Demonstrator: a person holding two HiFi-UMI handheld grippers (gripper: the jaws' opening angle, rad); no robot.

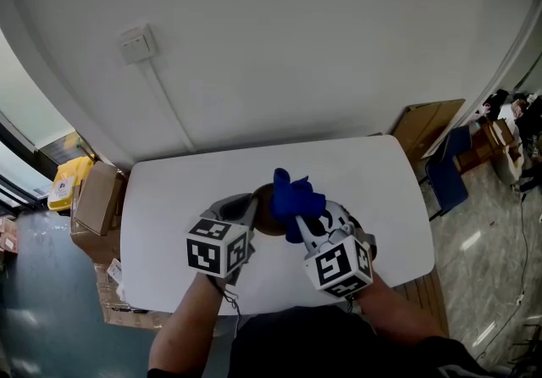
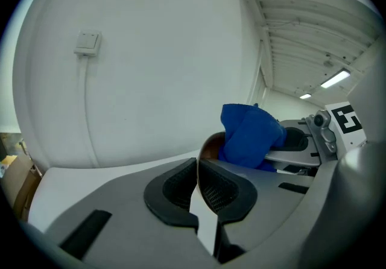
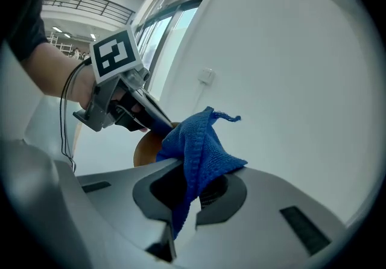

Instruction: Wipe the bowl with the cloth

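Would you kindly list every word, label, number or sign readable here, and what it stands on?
No words or numbers can be read.
Left gripper, cube: black-and-white square patterns, no letters.
Right gripper, cube: the same.
Bowl, cloth: no print.
Yellow item at the left: pale patch, too small to read.

The left gripper and the right gripper are pale grey moulded shells with black rectangular slots. Their jaws carry black pads with a fine mesh texture. The left cube and the right cube are white with black square markers. Thin black cables hang at nine o'clock in the right gripper view. At six o'clock in the head view, the person wears a dark top.
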